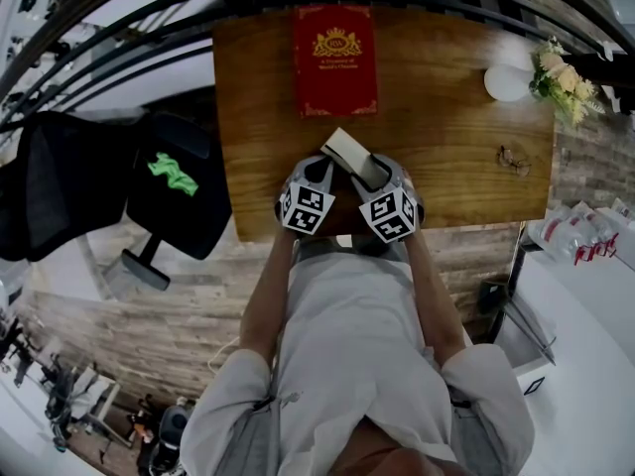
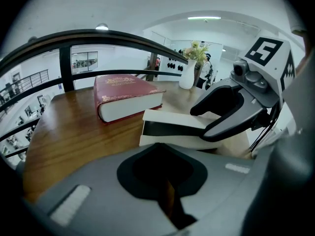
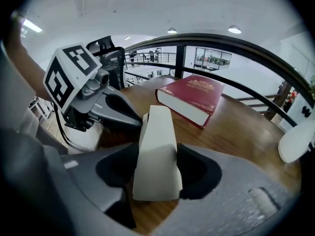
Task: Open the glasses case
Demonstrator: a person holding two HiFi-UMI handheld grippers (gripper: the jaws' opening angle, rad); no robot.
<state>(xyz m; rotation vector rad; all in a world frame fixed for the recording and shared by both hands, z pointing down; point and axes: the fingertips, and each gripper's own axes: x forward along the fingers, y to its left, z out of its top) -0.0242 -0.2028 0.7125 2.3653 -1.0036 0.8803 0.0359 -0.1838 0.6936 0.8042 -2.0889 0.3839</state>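
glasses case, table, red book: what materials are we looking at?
glasses case: cream, matte, smooth shell; leatherette or plastic, unclear.
table: wood grain, soft sheen; solid or veneer unclear.
book: red hardcover with gold ornament, pale paper edges; likely cloth or leatherette.

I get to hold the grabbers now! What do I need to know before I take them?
Left gripper: jaws together, nothing in them, pointing at the glasses case.
Right gripper: the case sits between its jaws, which look pressed on both its sides.
Case: on the wooden table near the person's edge, in front of the red book.
Done: the right gripper has hold of the case.
Left: open the lid. A dark band shows between its halves, but I cannot tell if it is ajar. The left gripper probably has to lift the lid.
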